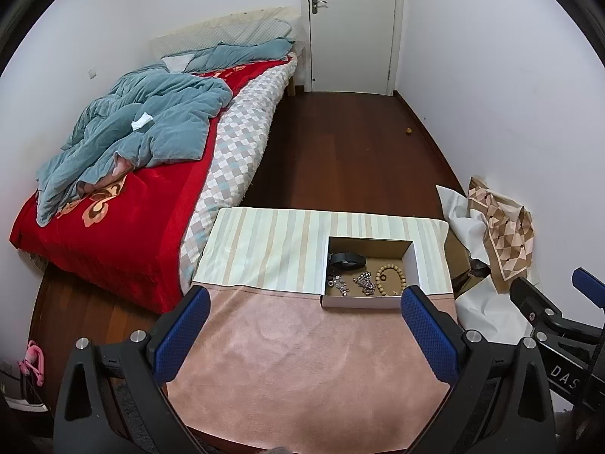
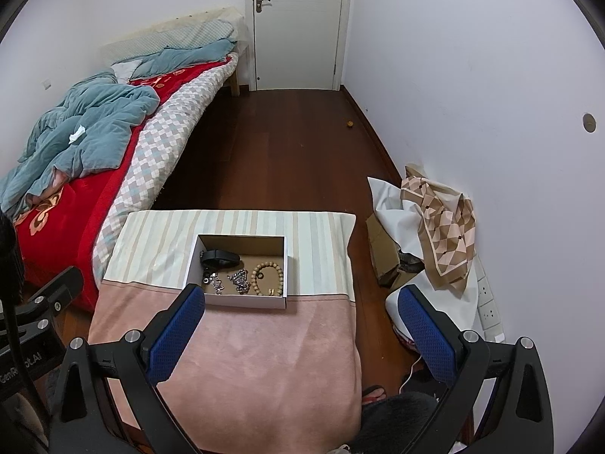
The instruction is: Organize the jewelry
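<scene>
A shallow white cardboard box (image 1: 368, 301) (image 2: 242, 301) sits on a cloth-covered table (image 1: 302, 340) (image 2: 245, 348). In it lie a black band (image 1: 346, 259) (image 2: 219, 257), silver chains (image 1: 363, 282) (image 2: 238, 280), a wooden bead bracelet (image 1: 389, 278) (image 2: 266, 274) and small silver pieces (image 1: 338, 283) (image 2: 213, 282). My left gripper (image 1: 304, 299) is open and empty, held above the pink cloth short of the box. My right gripper (image 2: 302, 297) is open and empty, its left finger (image 2: 177, 333) near the box's front left corner. The right gripper's body (image 1: 548, 314) shows at the right of the left wrist view.
A bed (image 1: 124, 174) (image 2: 94, 143) with a red blanket and a teal quilt stands left of the table. Dark wood floor (image 1: 340, 143) runs to a white door (image 1: 351, 26). A patterned scarf over white paper and cardboard (image 1: 503, 234) (image 2: 438, 223) lies against the right wall.
</scene>
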A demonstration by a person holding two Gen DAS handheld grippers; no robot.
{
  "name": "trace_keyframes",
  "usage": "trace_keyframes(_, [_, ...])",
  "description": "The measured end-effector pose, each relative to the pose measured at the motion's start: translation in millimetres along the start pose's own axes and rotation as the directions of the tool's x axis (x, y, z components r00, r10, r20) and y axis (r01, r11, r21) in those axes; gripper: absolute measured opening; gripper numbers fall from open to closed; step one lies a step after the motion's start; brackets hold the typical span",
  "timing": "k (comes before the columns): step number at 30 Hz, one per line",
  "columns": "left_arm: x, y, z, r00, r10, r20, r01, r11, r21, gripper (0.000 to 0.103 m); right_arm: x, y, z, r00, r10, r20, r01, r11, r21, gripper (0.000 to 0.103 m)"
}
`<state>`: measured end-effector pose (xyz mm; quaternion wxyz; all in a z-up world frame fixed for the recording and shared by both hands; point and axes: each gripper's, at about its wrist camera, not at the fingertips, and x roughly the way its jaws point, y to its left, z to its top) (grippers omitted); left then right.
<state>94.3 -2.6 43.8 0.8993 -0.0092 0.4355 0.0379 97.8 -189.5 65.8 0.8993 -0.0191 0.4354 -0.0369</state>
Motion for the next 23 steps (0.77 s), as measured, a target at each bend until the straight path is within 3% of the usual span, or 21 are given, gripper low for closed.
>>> trace_keyframes(23, [-5.5, 1.8, -1.5, 1.000, -0.004, 0.000, 0.004, 1.000, -0.004, 0.103, -5.9, 1.3, 2.2, 1.000, -0.001, 0.004, 0.001, 1.000, -0.003, 0.103])
